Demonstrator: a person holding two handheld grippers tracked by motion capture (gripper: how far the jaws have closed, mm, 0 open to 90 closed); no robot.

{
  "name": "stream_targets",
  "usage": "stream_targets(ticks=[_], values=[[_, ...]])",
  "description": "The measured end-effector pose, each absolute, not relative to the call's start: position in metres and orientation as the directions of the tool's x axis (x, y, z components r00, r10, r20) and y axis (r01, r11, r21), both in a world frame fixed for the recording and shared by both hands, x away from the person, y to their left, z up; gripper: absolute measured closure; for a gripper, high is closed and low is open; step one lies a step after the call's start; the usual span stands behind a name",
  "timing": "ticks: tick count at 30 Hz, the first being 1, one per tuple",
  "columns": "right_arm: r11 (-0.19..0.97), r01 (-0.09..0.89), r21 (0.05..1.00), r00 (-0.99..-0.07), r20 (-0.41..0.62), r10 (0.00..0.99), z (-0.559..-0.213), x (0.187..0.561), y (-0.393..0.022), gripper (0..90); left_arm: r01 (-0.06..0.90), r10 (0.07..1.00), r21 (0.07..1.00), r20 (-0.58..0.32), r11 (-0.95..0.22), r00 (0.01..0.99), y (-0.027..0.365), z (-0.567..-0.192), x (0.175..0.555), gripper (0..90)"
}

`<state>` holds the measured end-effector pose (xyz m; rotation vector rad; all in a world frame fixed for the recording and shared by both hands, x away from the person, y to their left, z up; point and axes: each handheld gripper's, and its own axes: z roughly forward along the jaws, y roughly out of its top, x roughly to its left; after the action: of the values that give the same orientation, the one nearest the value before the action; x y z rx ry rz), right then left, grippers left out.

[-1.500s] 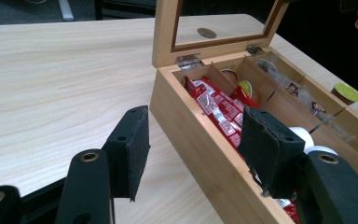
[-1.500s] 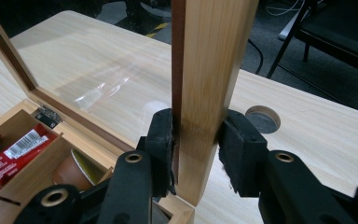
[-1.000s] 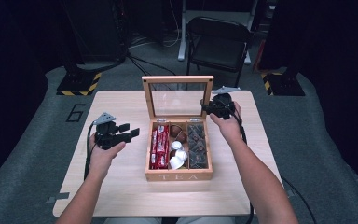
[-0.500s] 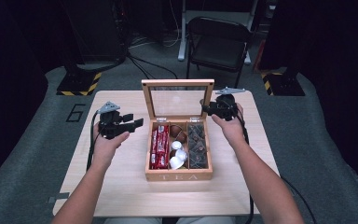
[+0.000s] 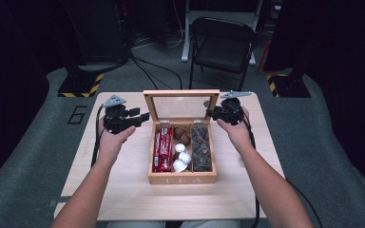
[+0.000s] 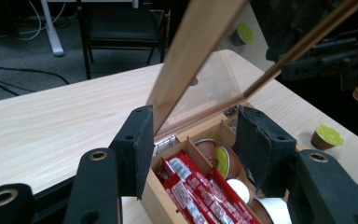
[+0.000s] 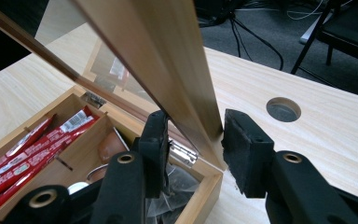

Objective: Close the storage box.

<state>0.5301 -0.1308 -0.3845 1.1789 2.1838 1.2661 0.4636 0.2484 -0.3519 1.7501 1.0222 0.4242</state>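
Tea box [image 5: 182, 179]: lid [image 5: 181, 106] upright, glass-paned. Right gripper [image 5: 217, 113] jaws flank its edge, contact unclear. Left gripper [image 5: 141, 118] half-open, closing, holding nothing.

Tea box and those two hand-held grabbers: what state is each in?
Tea box: open, compartments filled.
Lid: raised, near upright.
Right gripper: jaws closed on the lid's right edge.
Left gripper: jaws open astride the lid's left edge, just been closing.
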Motion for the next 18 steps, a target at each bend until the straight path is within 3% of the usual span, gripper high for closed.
stream_targets(ticks=[18], values=[[0.256, 0.479, 0.84, -0.61, 0.108, 0.785, -0.39, 0.519, -0.134, 58.5, 0.412, 0.785, 0.9, -0.153, -0.14, 0.6, 0.235, -0.342, 0.465, 50.2]])
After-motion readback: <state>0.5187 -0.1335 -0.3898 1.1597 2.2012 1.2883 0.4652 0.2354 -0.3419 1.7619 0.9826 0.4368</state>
